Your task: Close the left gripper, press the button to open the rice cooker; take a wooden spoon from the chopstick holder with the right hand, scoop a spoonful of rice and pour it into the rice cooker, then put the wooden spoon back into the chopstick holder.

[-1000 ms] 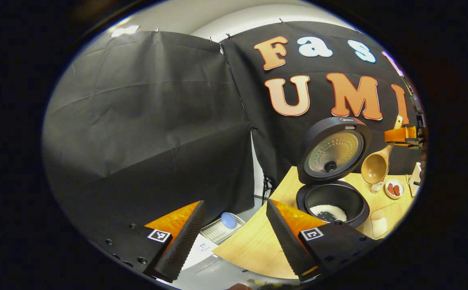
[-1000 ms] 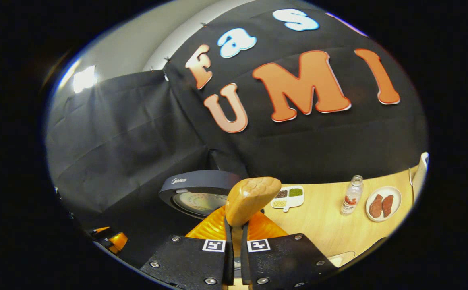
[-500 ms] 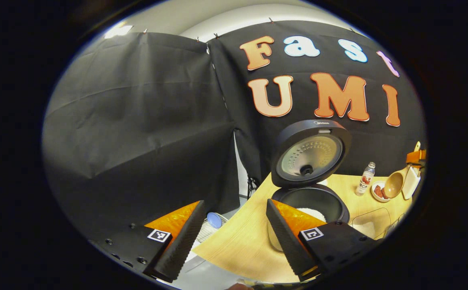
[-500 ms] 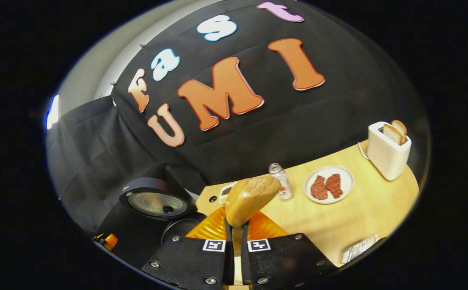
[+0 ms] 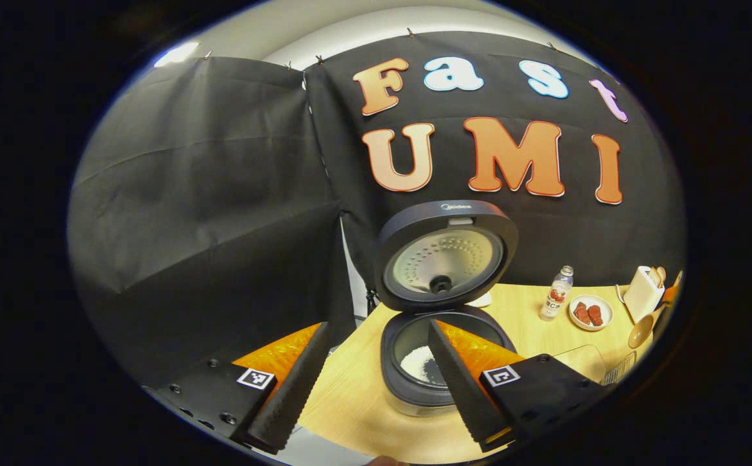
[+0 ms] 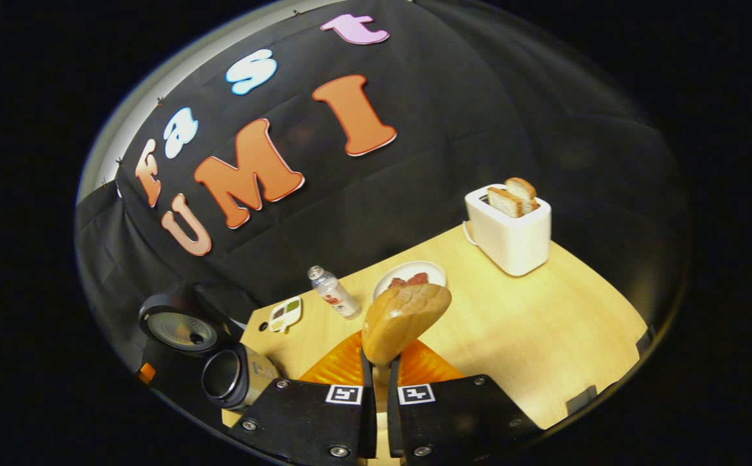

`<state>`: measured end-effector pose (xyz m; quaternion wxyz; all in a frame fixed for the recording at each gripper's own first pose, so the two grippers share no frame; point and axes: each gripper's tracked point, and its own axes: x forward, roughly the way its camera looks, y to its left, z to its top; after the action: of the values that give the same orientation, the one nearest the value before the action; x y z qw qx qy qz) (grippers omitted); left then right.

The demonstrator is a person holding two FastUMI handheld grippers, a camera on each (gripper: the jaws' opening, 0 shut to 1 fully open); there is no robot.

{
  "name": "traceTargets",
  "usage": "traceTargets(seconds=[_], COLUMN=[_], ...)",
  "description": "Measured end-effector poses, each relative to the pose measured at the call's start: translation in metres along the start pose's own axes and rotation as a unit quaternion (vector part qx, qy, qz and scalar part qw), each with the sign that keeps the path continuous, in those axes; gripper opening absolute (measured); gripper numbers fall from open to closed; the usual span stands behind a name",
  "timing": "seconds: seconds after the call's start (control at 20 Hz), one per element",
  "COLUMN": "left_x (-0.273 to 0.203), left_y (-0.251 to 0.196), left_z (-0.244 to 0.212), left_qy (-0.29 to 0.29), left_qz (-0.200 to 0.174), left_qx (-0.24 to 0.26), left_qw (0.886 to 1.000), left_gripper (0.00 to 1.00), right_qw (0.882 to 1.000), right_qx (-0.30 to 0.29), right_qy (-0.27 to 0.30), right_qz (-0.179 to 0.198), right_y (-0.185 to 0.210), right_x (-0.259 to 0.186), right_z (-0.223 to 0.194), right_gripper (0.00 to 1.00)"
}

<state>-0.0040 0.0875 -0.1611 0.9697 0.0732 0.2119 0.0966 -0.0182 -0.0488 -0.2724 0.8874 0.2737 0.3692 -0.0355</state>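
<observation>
In the left gripper view, the left hand-held gripper hangs with its fingers spread apart, holding nothing. Just beyond them the rice cooker sits on the desk, lid raised, rice in its pot. At the far right edge, what looks like the spoon bowl is small and hard to make out.

In the right gripper view, the right hand-held gripper is clenched on the wooden spoon handle, above the desk, with a toaster beyond.

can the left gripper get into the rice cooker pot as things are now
Probably yes: the rice cooker lid stands open, the pot sits just ahead of the open left gripper, and nothing lies between them.
</observation>
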Motion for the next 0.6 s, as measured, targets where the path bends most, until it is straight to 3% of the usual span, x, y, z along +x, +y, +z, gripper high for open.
traceTargets(seconds=[0.15, 0.3, 0.6], left_x=[-0.001, 0.004, 0.002], left_y=[-0.011, -0.018, -0.03], left_z=[0.007, 0.014, 0.027], left_qy=[-0.004, -0.003, -0.008], left_qz=[-0.006, -0.013, -0.02], left_qx=[0.004, 0.011, 0.024], left_qw=[1.0, 1.0, 0.999], left_gripper=[1.0, 0.99, 0.99], right_qw=[0.999, 0.999, 0.997], right_qx=[0.019, 0.028, 0.036], right_qy=[0.006, 0.004, 0.047], right_qz=[-0.027, -0.031, -0.054], right_y=[-0.032, -0.055, -0.091], right_x=[-0.009, -0.017, -0.005], right_z=[-0.001, -0.008, -0.055], right_gripper=[0.07, 0.07, 0.07])
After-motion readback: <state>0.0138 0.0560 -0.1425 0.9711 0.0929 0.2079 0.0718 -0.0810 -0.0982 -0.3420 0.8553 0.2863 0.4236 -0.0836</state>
